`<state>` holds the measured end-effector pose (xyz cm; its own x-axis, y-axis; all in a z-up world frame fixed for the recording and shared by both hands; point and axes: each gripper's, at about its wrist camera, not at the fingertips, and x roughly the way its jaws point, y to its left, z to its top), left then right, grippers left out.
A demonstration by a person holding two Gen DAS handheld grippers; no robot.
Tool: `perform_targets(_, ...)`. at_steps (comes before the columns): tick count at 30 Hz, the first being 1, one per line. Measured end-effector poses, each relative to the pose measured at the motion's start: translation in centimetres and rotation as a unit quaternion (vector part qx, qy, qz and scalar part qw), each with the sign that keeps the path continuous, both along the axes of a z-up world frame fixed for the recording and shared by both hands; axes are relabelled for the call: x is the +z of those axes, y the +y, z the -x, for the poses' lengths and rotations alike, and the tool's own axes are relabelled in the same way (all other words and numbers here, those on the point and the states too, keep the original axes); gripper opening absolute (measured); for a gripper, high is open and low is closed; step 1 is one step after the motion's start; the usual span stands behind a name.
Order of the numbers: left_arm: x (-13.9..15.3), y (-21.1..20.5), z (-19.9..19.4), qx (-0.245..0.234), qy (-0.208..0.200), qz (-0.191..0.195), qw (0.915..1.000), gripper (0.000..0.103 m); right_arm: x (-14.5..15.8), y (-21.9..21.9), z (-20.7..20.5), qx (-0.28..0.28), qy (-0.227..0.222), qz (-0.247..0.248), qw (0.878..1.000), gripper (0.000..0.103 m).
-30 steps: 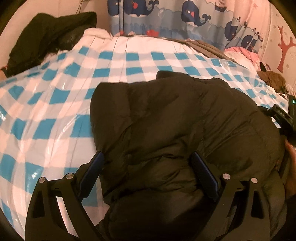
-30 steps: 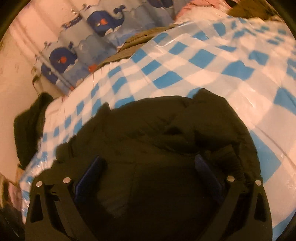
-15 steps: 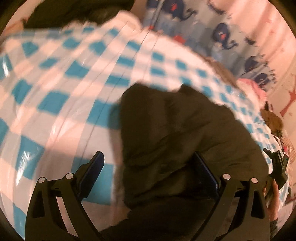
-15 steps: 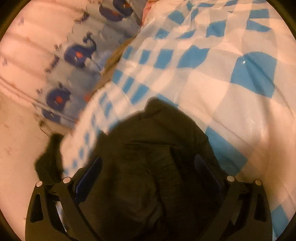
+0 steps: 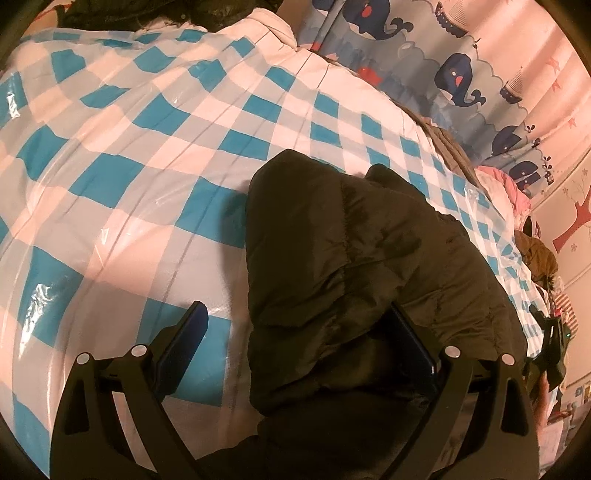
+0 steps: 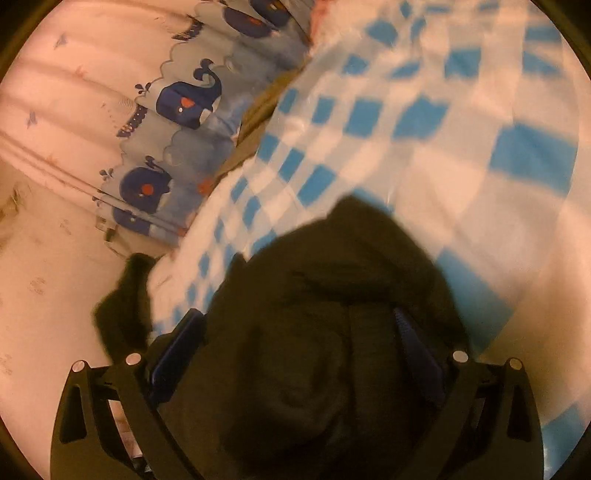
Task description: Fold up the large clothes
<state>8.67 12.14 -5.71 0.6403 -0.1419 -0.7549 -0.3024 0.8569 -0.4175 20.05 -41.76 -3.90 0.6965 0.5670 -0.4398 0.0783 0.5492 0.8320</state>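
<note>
**Jacket bunched on checked sheet, both grippers spread**

Jacket (image 5: 369,266), dark and padded, lies in a folded heap on the bed (image 5: 110,155), which is covered by a glossy blue-and-white checked sheet. In the left wrist view the left gripper (image 5: 295,343) has its jaws wide apart: the left finger (image 5: 181,347) stands over bare sheet just beside the jacket's edge, while the right finger (image 5: 410,343) is pressed against the jacket's folds. Nothing is pinched between them.

At the far right edge of that view, the right gripper (image 5: 552,343) shows as a small dark shape beside the jacket.

The right wrist view is blurred. There the right gripper (image 6: 295,354) is also spread wide, with the jacket (image 6: 325,350) bulging up between and over its fingers; whether the cloth is actually clamped cannot be told, but the jaws do not meet.

Beyond the bed hangs a whale-print curtain (image 5: 461,74). Another dark garment (image 5: 155,11) lies at the bed's far corner, and pink cloth (image 5: 506,188) lies near the curtain.
</note>
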Motion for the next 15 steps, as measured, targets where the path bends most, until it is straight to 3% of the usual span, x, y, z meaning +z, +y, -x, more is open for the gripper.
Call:
perform_targets(4,0.1,0.2,0.2,0.004,-0.001,-0.001,1.0,0.092,1.2,0.1,0.6,0.04,-0.04,-0.028,0.998,0.096)
perform_targets(8,0.8,0.3,0.8,0.005,-0.023,0.001,0.9997,0.092,1.5,-0.6,1.3,0.025,0.0,0.039,0.999,0.095)
perform_targets(12,2.3,-0.8,1.1,-0.012,-0.055,-0.019,0.9982,0.092,0.0,-1.5,2.5,0.064,0.005,-0.043,0.997,0.096)
perform_targets(15,2.3,-2.0,0.8,-0.034,-0.05,-0.042,0.9973,0.092,1.0,-0.9,2.7,0.129,-0.055,-0.14,0.98,0.096)
